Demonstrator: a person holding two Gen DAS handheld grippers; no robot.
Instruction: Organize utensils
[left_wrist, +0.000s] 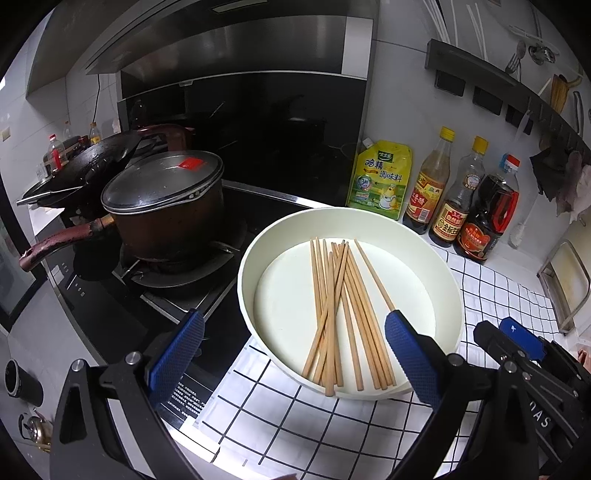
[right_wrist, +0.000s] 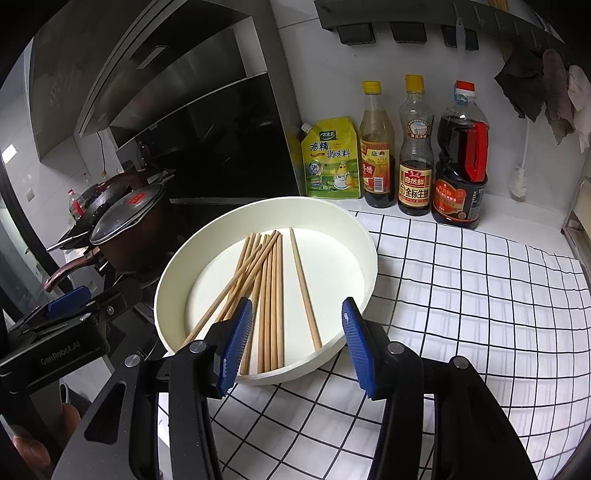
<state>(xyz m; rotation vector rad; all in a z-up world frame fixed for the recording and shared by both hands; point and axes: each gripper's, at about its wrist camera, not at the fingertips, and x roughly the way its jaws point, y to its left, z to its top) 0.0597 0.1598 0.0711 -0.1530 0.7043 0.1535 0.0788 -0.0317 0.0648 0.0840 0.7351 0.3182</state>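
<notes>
Wooden chopsticks (left_wrist: 340, 314) lie loose in a round white tray (left_wrist: 456, 291) on the counter (right_wrist: 480, 295), both hand-held grippers empty.

Plain light-wood sticks, most in a fanned, crossing heap, one lying apart on the side toward the bottles. Tray sits on a white black-grid cloth (right_wrist: 461, 314) beside the stove. Left hand-held gripper (left_wrist: 295, 354) has jaws wide apart over the tray's near rim; right hand-held gripper (right_wrist: 297, 343) has jaws apart, nothing between the pads. "GenRobot.AI" reads on the left gripper's body. Behind: yellow seasoning pouch (right_wrist: 330, 158), three sauce bottles (right_wrist: 415, 147) with Chinese labels. Lidded pot (left_wrist: 166, 206) on burner.
</notes>
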